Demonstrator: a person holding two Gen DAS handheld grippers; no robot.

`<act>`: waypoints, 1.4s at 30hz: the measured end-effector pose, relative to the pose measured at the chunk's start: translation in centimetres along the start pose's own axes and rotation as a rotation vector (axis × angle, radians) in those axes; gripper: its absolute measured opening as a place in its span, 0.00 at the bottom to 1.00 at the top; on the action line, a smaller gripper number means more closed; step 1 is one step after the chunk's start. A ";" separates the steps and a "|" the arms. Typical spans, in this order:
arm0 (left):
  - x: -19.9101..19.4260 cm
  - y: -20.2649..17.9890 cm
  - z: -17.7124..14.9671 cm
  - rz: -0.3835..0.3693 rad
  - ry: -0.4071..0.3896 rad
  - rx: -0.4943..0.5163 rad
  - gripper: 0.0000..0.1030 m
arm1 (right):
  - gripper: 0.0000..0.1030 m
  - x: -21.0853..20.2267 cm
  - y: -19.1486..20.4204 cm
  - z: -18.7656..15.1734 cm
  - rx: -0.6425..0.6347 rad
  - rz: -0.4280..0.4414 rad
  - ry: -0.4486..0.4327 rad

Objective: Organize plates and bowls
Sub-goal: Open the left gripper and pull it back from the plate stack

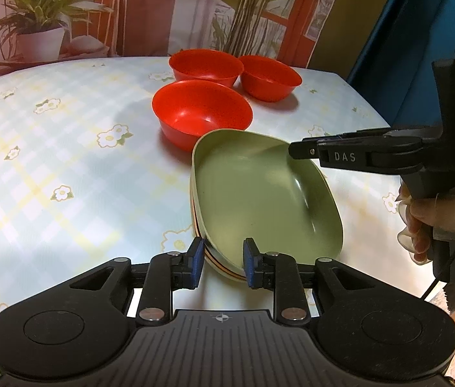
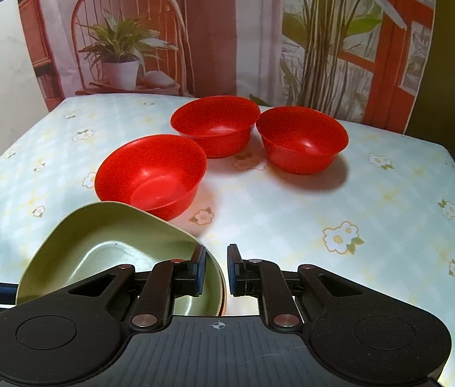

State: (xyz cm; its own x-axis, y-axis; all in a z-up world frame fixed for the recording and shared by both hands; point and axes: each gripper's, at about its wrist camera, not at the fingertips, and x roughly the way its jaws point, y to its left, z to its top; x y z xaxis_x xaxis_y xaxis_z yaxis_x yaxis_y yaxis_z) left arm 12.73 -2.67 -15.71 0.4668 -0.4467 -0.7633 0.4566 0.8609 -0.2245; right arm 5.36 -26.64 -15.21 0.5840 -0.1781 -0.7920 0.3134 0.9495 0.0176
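A green rounded-square plate (image 1: 259,193) tops a small stack, with orange and cream rims showing beneath it. My left gripper (image 1: 223,262) straddles the stack's near rim, its blue pads set slightly apart on either side and open. My right gripper (image 2: 216,269) is shut on the stack's rim, one pad inside the green plate (image 2: 98,245) and one outside. In the left wrist view the right gripper (image 1: 291,151) reaches in from the right onto the plate's far right edge. Three red bowls (image 1: 201,109) (image 1: 206,66) (image 1: 271,77) stand apart behind the stack.
The table (image 1: 66,161) wears a pale checked cloth with flowers. A printed backdrop of a chair and plants hangs behind it. A person's hand (image 1: 420,222) grips the right tool's handle at the right edge. Bare cloth lies left of the stack and right of the bowls (image 2: 301,138).
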 end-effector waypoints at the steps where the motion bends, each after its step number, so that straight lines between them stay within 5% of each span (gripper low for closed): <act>1: -0.2 0.0 0.0 -0.003 -0.007 0.000 0.27 | 0.13 0.0 0.0 -0.1 0.001 -0.002 0.001; 9: -1.5 1.0 0.5 0.011 -0.078 -0.041 0.27 | 0.17 0.3 -0.2 -0.9 0.008 -0.014 0.022; 26: 0.5 1.8 0.2 0.007 -0.041 -0.057 0.27 | 0.19 0.4 -0.7 -1.8 0.042 -0.016 0.035; 42: -2.2 0.6 4.6 0.030 -0.183 0.036 0.28 | 0.19 -2.7 -2.8 1.1 0.091 0.020 -0.062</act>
State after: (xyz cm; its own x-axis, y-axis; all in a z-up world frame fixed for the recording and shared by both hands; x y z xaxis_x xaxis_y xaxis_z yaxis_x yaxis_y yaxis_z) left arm 15.48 -2.30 -11.39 0.6089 -0.4609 -0.6456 0.4659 0.8665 -0.1791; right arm 3.73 -29.07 -12.49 0.6352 -0.1779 -0.7516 0.3663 0.9261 0.0904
